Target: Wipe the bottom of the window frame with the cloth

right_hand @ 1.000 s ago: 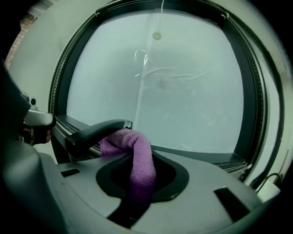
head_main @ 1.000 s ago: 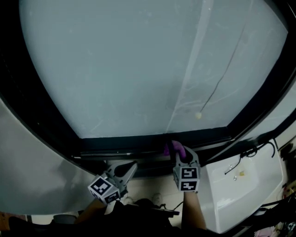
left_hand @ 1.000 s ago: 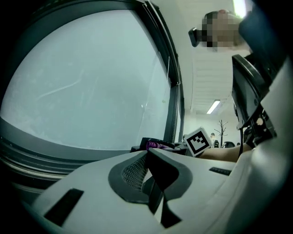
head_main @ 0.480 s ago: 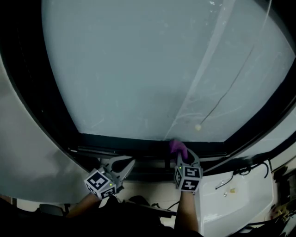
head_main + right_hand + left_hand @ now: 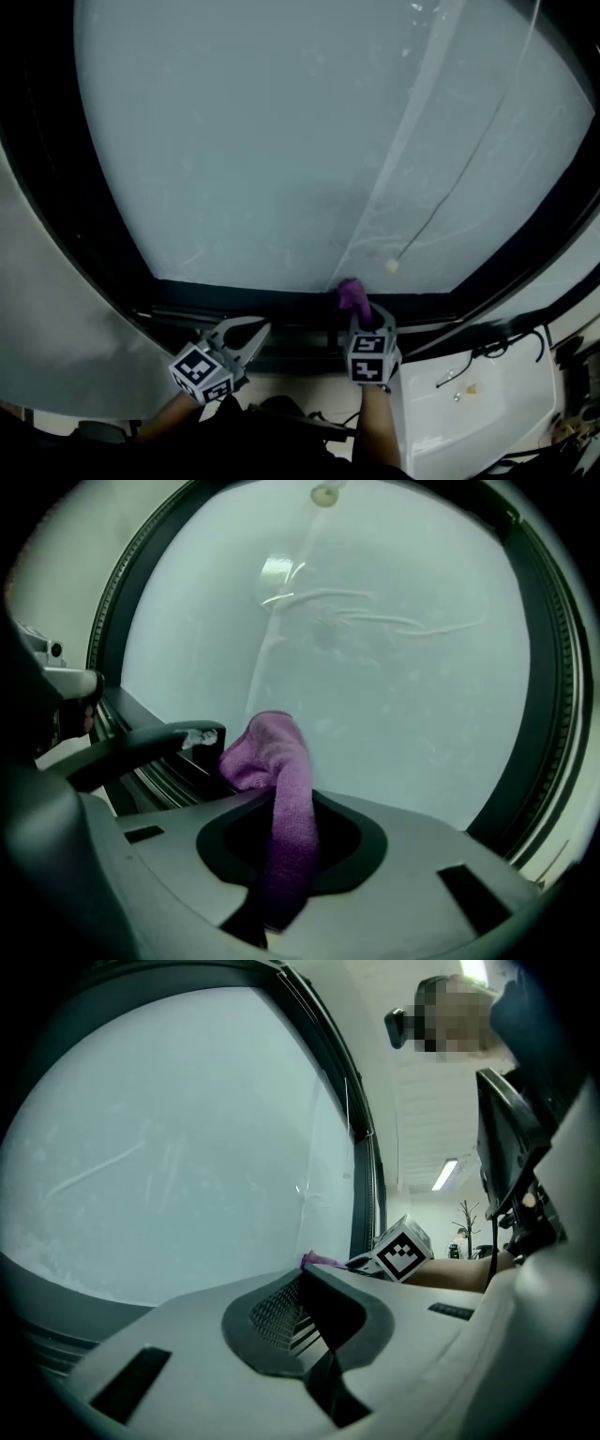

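The pale window pane (image 5: 281,141) fills most of the head view, with the dark window frame (image 5: 234,302) running along its bottom. The right tool (image 5: 360,314) is pinching a purple cloth (image 5: 352,293). The cloth's bunched end juts past the tool's tips, at the bottom rail where it meets the glass. The left tool (image 5: 251,335) is pressed together with nothing in it, below the frame and off to the left.

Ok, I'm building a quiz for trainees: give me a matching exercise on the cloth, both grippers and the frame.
Things:
1 cloth
2 left gripper
3 right gripper
4 frame

States:
A black
B holds nothing
C purple
D grips the cloth

Pairs: 1-C, 2-B, 3-D, 4-A
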The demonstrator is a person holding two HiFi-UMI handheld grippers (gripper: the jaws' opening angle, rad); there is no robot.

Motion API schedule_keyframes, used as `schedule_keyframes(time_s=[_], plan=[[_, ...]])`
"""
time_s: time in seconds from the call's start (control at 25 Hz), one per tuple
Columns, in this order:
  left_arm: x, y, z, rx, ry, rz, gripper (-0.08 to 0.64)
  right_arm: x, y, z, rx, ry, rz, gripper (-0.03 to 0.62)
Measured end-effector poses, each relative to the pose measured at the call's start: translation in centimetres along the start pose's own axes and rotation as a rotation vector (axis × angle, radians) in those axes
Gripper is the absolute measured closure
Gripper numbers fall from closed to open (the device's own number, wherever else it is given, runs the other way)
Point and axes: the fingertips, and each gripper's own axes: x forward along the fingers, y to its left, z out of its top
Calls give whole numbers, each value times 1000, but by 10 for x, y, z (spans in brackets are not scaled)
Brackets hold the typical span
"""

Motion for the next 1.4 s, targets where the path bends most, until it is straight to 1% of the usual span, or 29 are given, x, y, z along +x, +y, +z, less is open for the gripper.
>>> schedule_keyframes(time_s=[0.16, 0.36, 0.52, 0.68, 0.96, 1.12, 1.4], plan=[[14, -6, 4, 14, -3, -32, 558, 0, -14, -11, 7, 27, -5, 511], [38, -18, 8, 26, -6, -96, 560, -3, -35, -20, -10, 43, -52, 511], [55, -28, 6, 31, -5, -140, 558, -3, -51, -32, -72, 90, -79, 511], [63, -33, 3, 14, -4, -158, 559, -3, -66, -36, -142, 124, -113, 511], [74, -35, 3, 14, -8, -176, 559, -1, -84, -46, -103, 136, -134, 511], [79, -39, 2, 37, -4, -189, 558, -1, -99, -50, -106, 141, -153, 511], [85, -46, 6, 29, -36, -199, 558, -5, -126, -64, -79, 159, -195, 511]])
